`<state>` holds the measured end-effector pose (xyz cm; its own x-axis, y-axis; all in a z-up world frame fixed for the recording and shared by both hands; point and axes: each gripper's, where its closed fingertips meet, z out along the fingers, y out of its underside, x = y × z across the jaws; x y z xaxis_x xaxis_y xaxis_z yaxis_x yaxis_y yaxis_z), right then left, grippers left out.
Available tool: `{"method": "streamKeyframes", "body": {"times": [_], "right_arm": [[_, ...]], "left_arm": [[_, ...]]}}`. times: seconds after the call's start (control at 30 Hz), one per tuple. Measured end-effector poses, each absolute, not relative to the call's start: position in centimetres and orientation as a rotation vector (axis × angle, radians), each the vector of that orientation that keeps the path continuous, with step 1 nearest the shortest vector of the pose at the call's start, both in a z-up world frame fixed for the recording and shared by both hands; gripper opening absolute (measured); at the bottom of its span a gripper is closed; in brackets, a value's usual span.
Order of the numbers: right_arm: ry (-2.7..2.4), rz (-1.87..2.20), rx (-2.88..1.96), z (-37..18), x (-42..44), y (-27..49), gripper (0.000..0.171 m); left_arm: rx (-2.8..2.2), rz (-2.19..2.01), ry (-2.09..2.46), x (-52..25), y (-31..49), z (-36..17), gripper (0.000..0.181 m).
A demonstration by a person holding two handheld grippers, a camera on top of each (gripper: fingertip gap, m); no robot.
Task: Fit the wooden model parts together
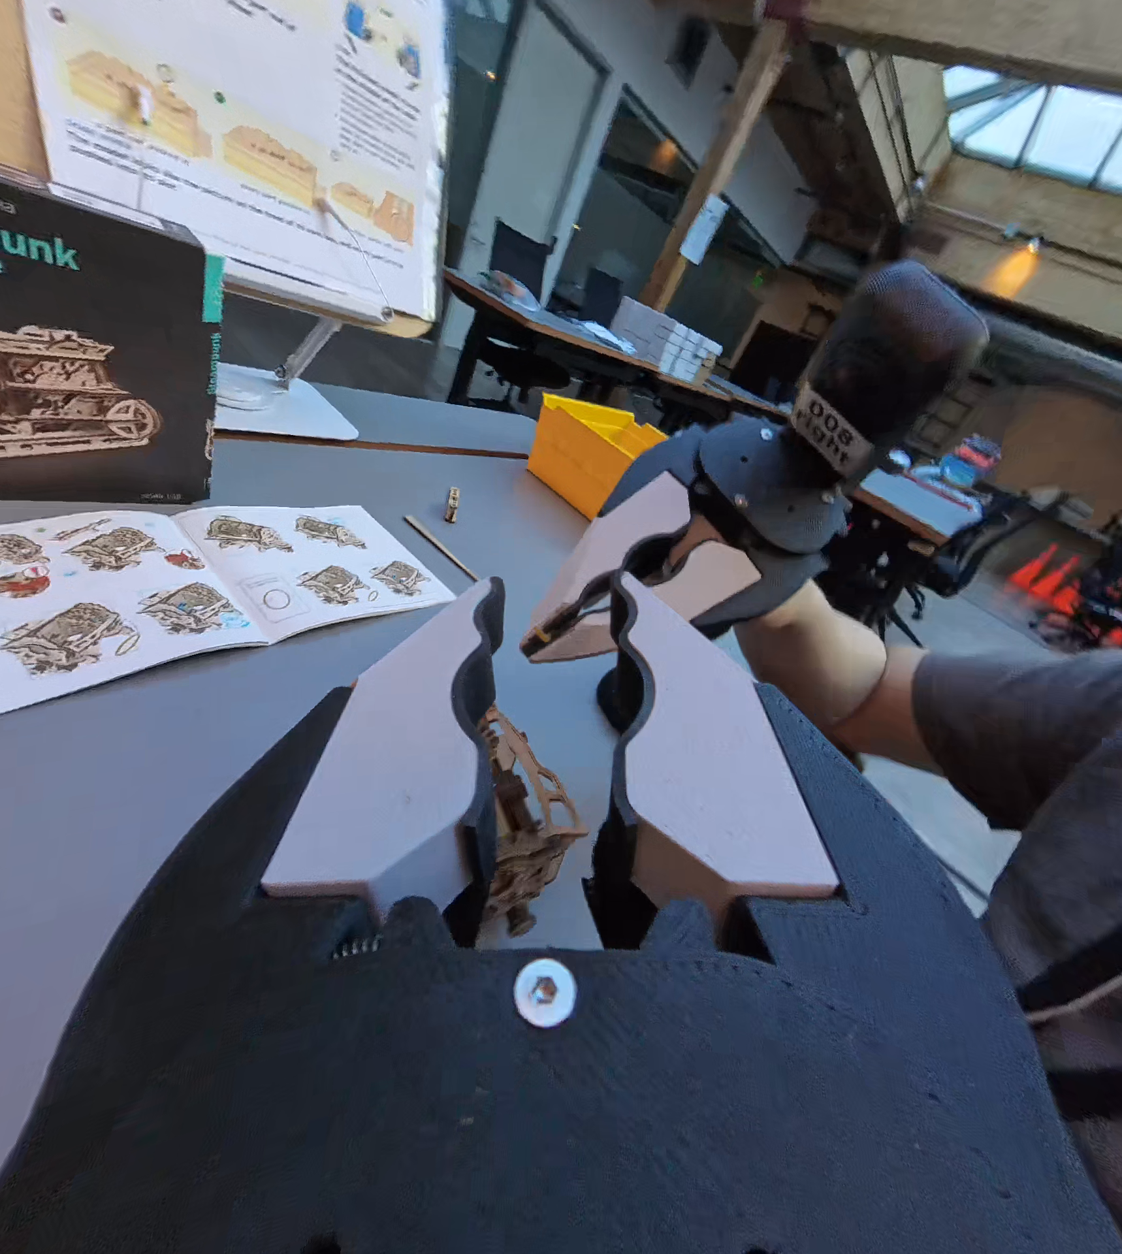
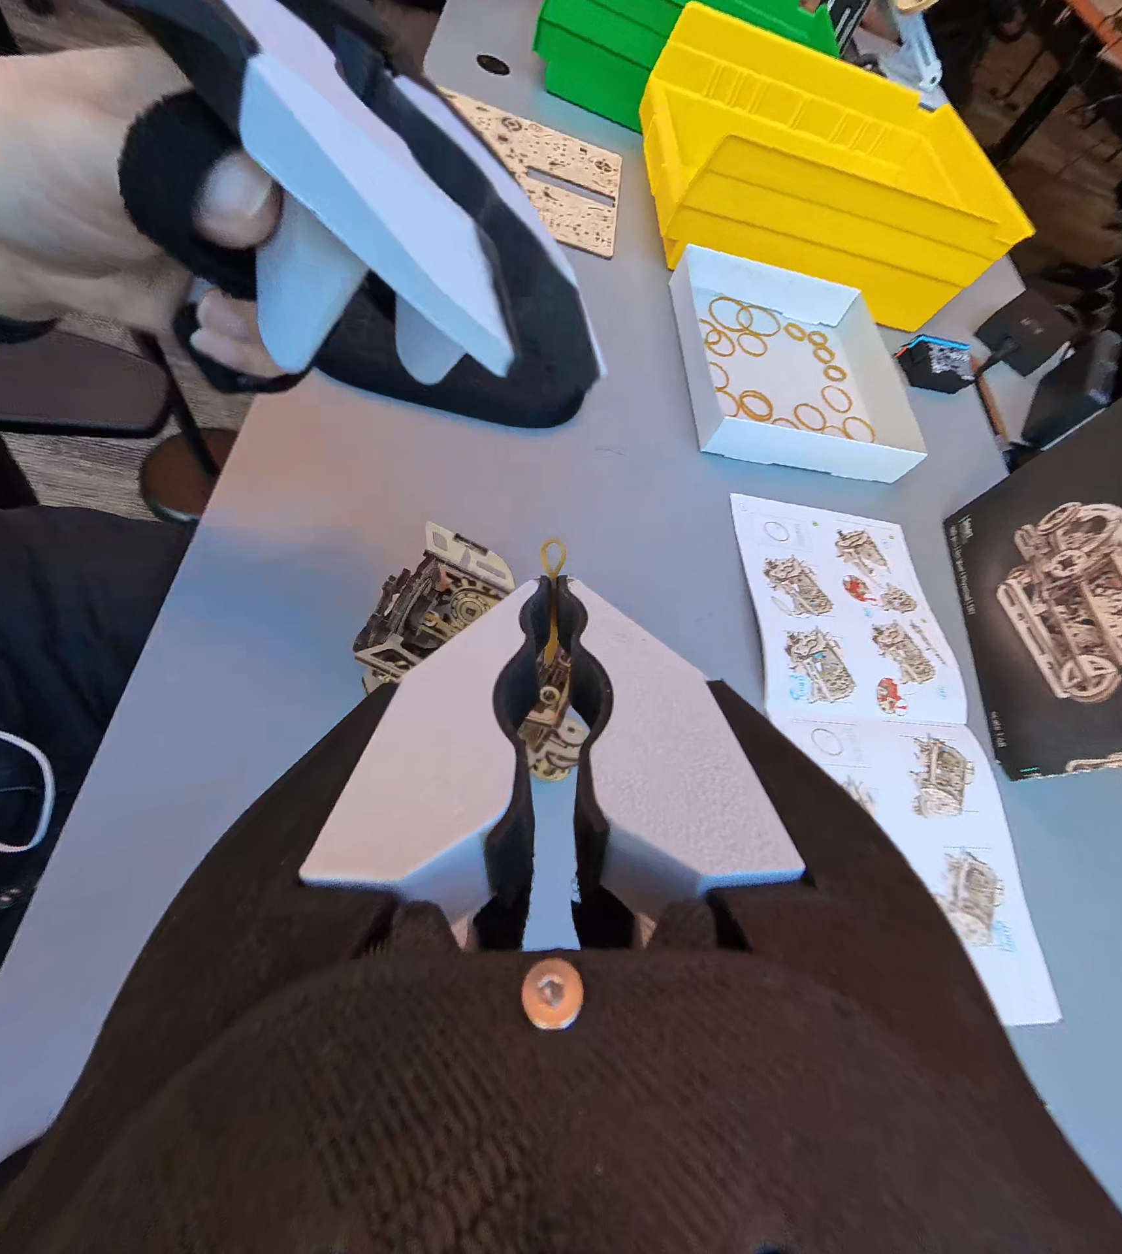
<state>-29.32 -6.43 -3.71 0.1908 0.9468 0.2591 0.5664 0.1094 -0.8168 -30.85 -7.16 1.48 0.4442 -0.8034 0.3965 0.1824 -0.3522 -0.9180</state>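
Observation:
A partly built wooden model (image 2: 433,611) sits on the grey table (image 2: 314,475). My right gripper (image 2: 553,583) is shut on a yellow rubber band (image 2: 552,558); the band's loop sticks out past the tips, just above the model. My left gripper (image 1: 558,597) is open and empty, held in the air above the table. The model (image 1: 528,814) shows below, through the gap between its fingers. The right gripper (image 1: 534,641) also shows in the left wrist view, close in front of the left fingertips. The left gripper (image 2: 402,203) shows at the upper left of the right wrist view.
A white tray (image 2: 809,454) of rubber bands, stacked yellow bins (image 2: 816,197), a green bin (image 2: 599,61) and a punched wooden sheet (image 2: 565,176) lie beyond the model. An open instruction booklet (image 2: 863,611) and the dark kit box (image 2: 1074,597) lie to the right. A thin stick (image 1: 439,546) and a small wooden part (image 1: 452,504) lie on the table. My right fingertips sit around 6 cm from my left ones.

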Motion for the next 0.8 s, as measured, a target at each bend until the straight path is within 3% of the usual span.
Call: {"method": "streamKeyframes", "body": {"times": [0.17, 0.23, 0.53, 0.8], "right_arm": [[-1.501, 0.547, -1.66, -4.4, -28.0, -5.2, 0.0], [-1.497, 0.544, -1.695, -4.6, -27.4, -4.8, 0.0], [-1.426, 0.503, -1.715, -2.6, -25.0, -2.9, 0.0], [-1.399, 0.49, -1.716, -1.7, -24.2, -2.3, 0.0]], "left_arm": [[-1.746, -1.096, 1.0, -32.6, -6.6, -3.6, 0.038], [-1.836, -1.198, 1.1, -32.2, -7.2, -5.3, 0.028], [-1.872, -1.313, 0.97, -32.6, -8.2, -7.4, 0.05], [-1.925, -1.409, 1.036, -30.8, -12.0, -9.9, 0.052]]}}
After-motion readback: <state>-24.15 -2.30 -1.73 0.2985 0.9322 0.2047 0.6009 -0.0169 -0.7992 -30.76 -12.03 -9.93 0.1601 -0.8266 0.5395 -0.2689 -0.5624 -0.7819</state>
